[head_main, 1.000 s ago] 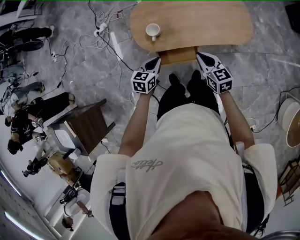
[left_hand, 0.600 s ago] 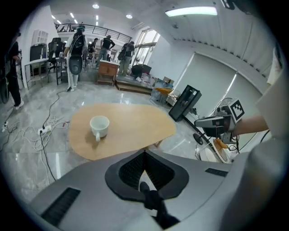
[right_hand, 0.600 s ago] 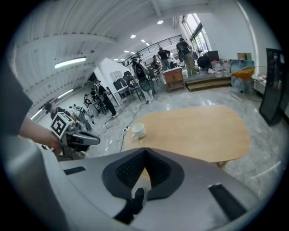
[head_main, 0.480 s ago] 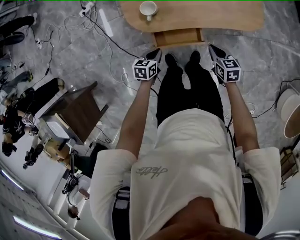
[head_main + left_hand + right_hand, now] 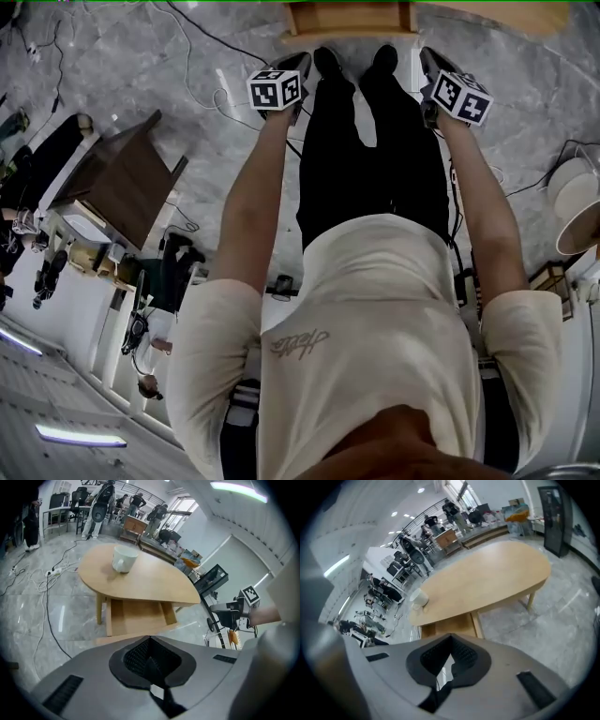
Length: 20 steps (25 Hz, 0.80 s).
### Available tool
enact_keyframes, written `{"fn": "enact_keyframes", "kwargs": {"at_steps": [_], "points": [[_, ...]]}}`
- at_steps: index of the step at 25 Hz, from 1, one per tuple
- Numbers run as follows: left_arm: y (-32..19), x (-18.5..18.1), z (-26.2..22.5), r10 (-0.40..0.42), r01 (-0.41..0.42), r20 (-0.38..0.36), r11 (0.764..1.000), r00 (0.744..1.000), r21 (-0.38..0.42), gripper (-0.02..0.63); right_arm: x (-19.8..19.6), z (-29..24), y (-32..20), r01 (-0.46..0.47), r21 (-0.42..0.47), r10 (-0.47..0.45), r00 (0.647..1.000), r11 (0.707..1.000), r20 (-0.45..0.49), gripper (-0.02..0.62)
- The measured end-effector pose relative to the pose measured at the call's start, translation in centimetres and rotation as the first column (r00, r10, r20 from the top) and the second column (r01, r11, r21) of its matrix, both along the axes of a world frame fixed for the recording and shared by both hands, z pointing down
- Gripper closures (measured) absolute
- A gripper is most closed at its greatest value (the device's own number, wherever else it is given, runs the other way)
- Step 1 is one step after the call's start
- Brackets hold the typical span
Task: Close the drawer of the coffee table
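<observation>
The oval wooden coffee table [image 5: 140, 581] stands ahead of me with a white cup [image 5: 123, 558] on its top. Its drawer [image 5: 138, 616] is pulled out below the top and looks empty. In the head view only the drawer's front [image 5: 349, 17] shows, at the top edge. My left gripper [image 5: 149, 641] is shut on nothing, short of the drawer and apart from it. My right gripper [image 5: 451, 641] is also shut and empty, facing the table [image 5: 487, 581], the cup [image 5: 418, 597] and the drawer [image 5: 450, 625]. Both grippers, left [image 5: 298, 61] and right [image 5: 427, 58], flank the person's feet.
Cables [image 5: 192, 56] trail over the grey marble floor at left. A dark wooden side table [image 5: 117, 183] stands at left, a white round object [image 5: 572, 202] at right. A black screen on a stand [image 5: 213, 581] is beyond the table; people stand at desks far back.
The table and drawer have slid up to the top edge of the head view. Both grippers, which flanked the drawer front a second ago, are now farther back from it. The drawer stays open.
</observation>
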<state>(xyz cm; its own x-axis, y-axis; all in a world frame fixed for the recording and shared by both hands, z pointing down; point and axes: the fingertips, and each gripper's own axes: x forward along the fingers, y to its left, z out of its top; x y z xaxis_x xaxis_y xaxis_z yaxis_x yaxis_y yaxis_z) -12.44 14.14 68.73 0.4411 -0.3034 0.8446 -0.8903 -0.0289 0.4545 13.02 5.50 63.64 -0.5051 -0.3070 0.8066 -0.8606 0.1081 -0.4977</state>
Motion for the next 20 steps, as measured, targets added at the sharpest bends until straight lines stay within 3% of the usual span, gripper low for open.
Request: {"fn": "enact_keyframes", "kwargs": {"at_steps": [2, 4, 6, 9, 11, 14, 20], "points": [[1.0, -0.6, 2.0, -0.015, 0.015, 0.005, 0.999, 1.0, -0.039, 0.601, -0.5, 2.0, 0.5, -0.034, -0.032, 0.034, 0.999, 0.999, 0.005, 0.6], [1.8, -0.9, 3.9, -0.024, 0.025, 0.01, 0.997, 1.0, -0.07, 0.601, -0.9, 4.1, 0.8, -0.001, -0.03, 0.001, 1.0, 1.0, -0.015, 0.6], [2.3, -0.7, 5.6, -0.014, 0.015, 0.005, 0.996, 1.0, -0.092, 0.601, -1.1, 6.2, 1.3, 0.115, 0.0, -0.115, 0.991, 0.993, -0.065, 0.6], [2.5, -0.3, 8.5, 0.013, -0.013, -0.003, 0.994, 1.0, -0.106, 0.601, -1.4, 10.1, 2.4, 0.323, 0.001, -0.32, 0.937, 0.946, -0.139, 0.6], [2.5, -0.3, 10.4, 0.022, -0.022, 0.001, 0.993, 1.0, -0.113, 0.601, -1.4, 12.8, 3.3, 0.381, -0.041, -0.383, 0.912, 0.924, -0.147, 0.6], [2.7, 0.3, 13.2, 0.057, -0.057, 0.001, 0.991, 0.998, -0.125, 0.601, -1.1, 16.6, 4.6, 0.358, -0.124, -0.371, 0.922, 0.926, -0.108, 0.6], [3.4, 1.7, 17.6, 0.101, -0.1, -0.004, 0.983, 0.995, -0.155, 0.601, -1.0, 21.6, 6.0, 0.315, -0.172, -0.335, 0.937, 0.933, -0.099, 0.6]]}}
